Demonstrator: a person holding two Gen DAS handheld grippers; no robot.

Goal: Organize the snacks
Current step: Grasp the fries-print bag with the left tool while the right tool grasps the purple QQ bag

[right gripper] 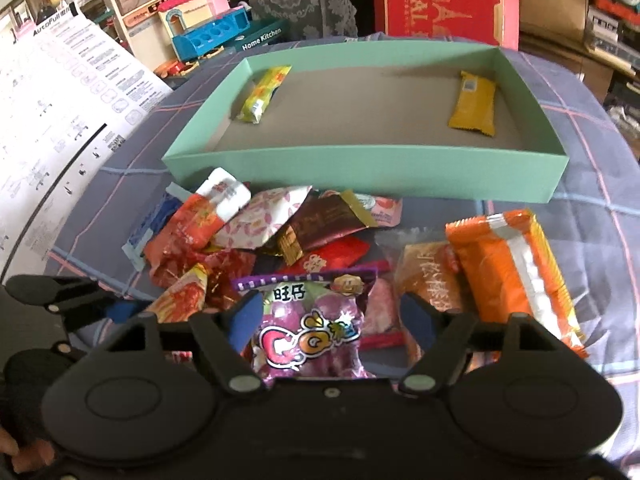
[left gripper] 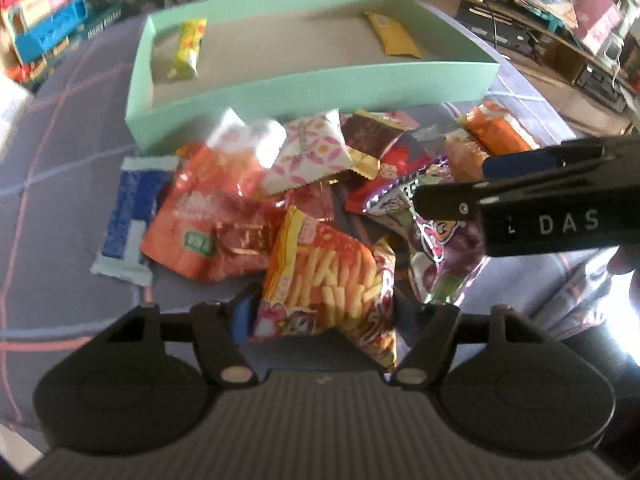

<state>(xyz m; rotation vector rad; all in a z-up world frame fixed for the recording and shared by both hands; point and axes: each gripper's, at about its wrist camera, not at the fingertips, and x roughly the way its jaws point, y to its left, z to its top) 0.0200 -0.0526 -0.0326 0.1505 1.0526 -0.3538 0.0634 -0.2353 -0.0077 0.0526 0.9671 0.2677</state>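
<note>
Both grippers spread wide over the snack pile

The left gripper (left gripper: pixel 322 312) straddles a fries packet (left gripper: pixel 328 280), the right gripper (right gripper: pixel 328 320) a purple candy bag (right gripper: pixel 312 320); whether either touches is unclear. Beyond the pile, the green box (right gripper: pixel 360 172) holds two yellow bars, well apart.

The right gripper (right gripper: pixel 328 316) stands open, its blue-padded fingers (right gripper: pixel 244 320) flanking a purple candy bag (right gripper: pixel 310 332) at the near edge of the snack pile (right gripper: pixel 280 240). An orange packet (right gripper: pixel 516 272) lies just to its right. Beyond the pile sits a green box (right gripper: pixel 360 172) on the checked tabletop (right gripper: pixel 580 208), holding a yellow-green bar (right gripper: pixel 264 94) far left and a yellow packet (right gripper: pixel 474 104) far right.
</note>
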